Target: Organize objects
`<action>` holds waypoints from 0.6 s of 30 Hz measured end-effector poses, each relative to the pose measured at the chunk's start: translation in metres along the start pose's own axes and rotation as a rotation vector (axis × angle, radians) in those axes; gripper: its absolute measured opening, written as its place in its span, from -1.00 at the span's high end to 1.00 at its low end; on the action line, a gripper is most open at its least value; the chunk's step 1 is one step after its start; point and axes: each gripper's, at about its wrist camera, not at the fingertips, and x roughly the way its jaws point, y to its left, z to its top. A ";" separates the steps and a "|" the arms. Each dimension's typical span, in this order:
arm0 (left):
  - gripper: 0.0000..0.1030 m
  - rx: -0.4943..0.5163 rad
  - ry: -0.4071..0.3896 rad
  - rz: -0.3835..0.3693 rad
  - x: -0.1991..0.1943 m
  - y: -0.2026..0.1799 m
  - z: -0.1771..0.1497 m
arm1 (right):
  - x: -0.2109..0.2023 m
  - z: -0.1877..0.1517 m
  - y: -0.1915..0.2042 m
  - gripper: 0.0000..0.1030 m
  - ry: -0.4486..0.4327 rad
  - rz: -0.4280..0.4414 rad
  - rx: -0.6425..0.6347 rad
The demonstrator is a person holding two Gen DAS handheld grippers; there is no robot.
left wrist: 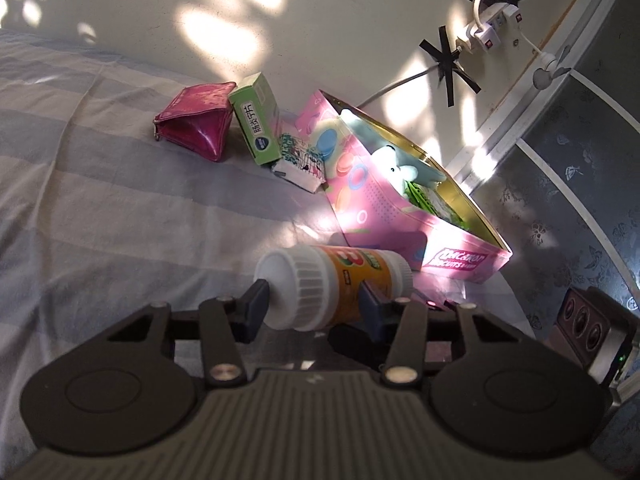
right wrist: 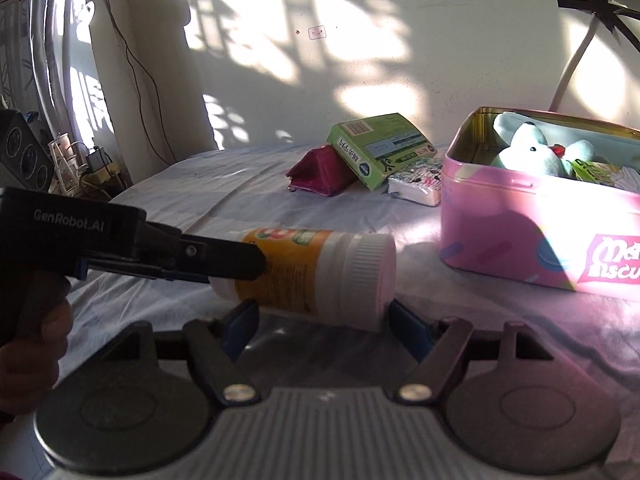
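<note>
Left gripper (left wrist: 312,306): we see its fingers (left wrist: 254,308) clamped on the bottle (left wrist: 332,284), one pad at the white cap end, the other on the orange label. Bottle lies on its side, lower centre of the left wrist frame, over the striped bed sheet (left wrist: 100,208).

Right gripper (right wrist: 324,322): fingers (right wrist: 408,326) spread wide, straddling the same bottle's cap end; we can't tell if the pads touch it. A hand (right wrist: 36,344) shows at lower left on the left gripper's handle.

Just past the bottle, right of centre: open pink tin (left wrist: 400,216) with a plush toy (left wrist: 404,168) inside.

Further back, mid frame: patterned packet (left wrist: 302,162) beside the tin, green box (left wrist: 258,124) leaning over it, magenta pouch (left wrist: 196,124) leftmost.

Far: wall with power strip (left wrist: 492,26) at upper right.
</note>
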 end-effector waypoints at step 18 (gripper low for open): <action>0.02 0.220 -0.055 -0.016 0.129 -0.110 0.078 | -0.051 0.055 -0.119 -0.61 -0.369 -0.320 0.126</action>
